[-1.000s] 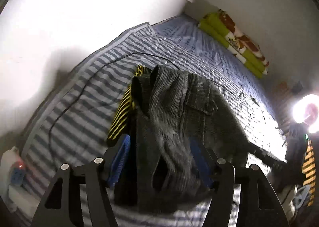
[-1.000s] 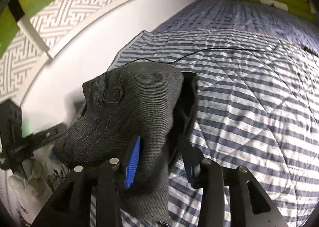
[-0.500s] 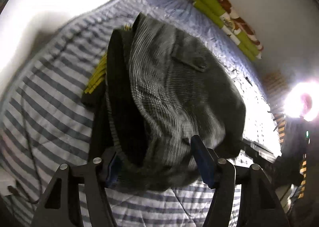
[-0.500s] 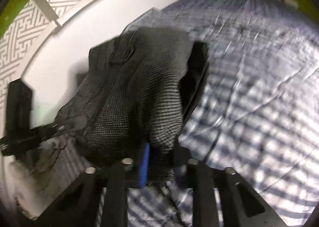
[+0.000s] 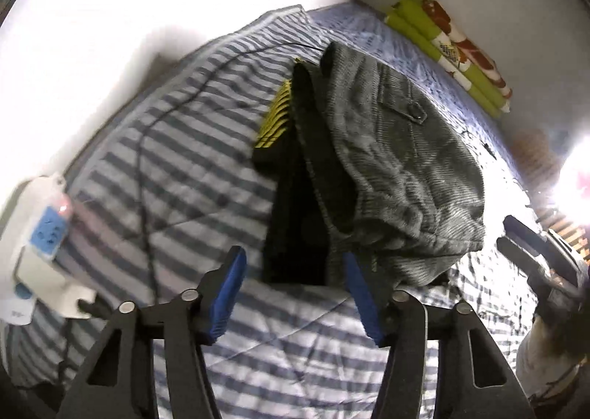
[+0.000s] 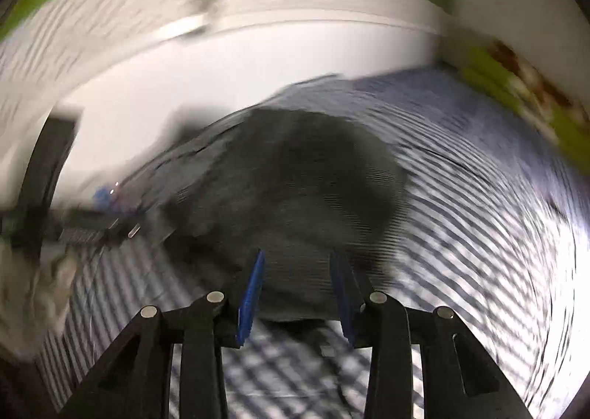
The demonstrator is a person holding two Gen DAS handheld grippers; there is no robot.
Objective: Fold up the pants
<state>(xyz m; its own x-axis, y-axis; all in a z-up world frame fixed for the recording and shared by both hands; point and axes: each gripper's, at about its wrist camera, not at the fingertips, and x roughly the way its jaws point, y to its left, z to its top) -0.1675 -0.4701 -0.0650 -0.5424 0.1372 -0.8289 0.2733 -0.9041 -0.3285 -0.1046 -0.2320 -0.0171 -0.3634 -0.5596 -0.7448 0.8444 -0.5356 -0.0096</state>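
The grey corduroy pants (image 5: 398, 161) lie as a folded bundle on the striped bed quilt (image 5: 184, 168), button pocket on top, partly over a yellow-and-black striped garment (image 5: 274, 117). My left gripper (image 5: 293, 257) stands open just short of the bundle's near edge, with only its right blue pad (image 5: 359, 293) beside the cloth. In the blurred right wrist view the pants (image 6: 295, 179) are a dark mound, and my right gripper (image 6: 297, 255) is open with the bundle's near edge lying between its fingers. Whether those fingers touch the cloth I cannot tell.
A white power strip (image 5: 44, 231) with a blue socket sits at the bed's left edge, its black cable (image 5: 147, 168) running across the quilt. Folded green bedding (image 5: 453, 46) lies along the far wall. A bright lamp (image 5: 579, 175) glares at right.
Both grippers have let go of the pants, which went from hanging lifted to lying on the bed. The left gripper has pulled back; the right one has opened and is swinging fast.
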